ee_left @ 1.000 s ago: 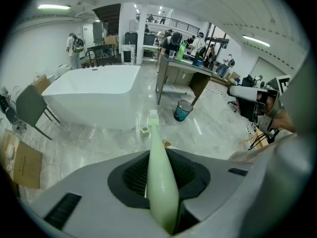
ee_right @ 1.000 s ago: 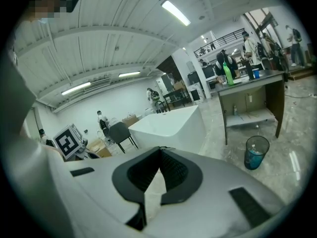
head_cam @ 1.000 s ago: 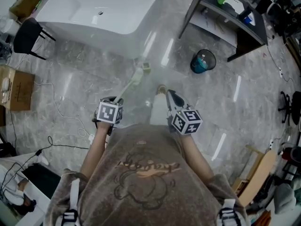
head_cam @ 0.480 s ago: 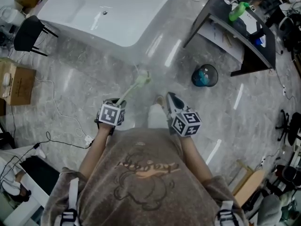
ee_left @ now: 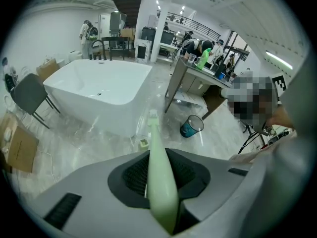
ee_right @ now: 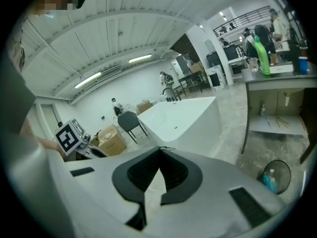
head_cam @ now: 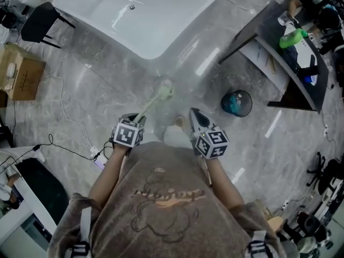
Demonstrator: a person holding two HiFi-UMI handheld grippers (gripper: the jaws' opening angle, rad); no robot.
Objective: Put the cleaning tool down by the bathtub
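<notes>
while standing on the grey marbled floor point(head_cam: 80, 90), grips a pale green cleaning tool point(ee_left: 159, 182) in the left tongs point(head_cam: 133, 121), jaws partway closed and pressed on both sides of its thick handle. points the tool's slimmer end and small head straight out ahead of those tongs, toward the white bathtub point(head_cam: 140, 15), head short of the tub's near wall and low over the floor; cannot tell whether touching it. holds the right tongs point(head_cam: 194, 117) near the left ones, level with them, jaws closed tip to tip with nothing between. shows a teal bin point(head_cam: 236, 102) on the floor ahead and to the right of the right tongs, and beyond it a dark surface point(head_cam: 269, 31) carrying a green bottle point(head_cam: 293, 36). shows a black chair point(head_cam: 37, 23) well off to the left of the left tongs, beside the tub, with a cardboard box point(head_cam: 21, 71) nearer.
</notes>
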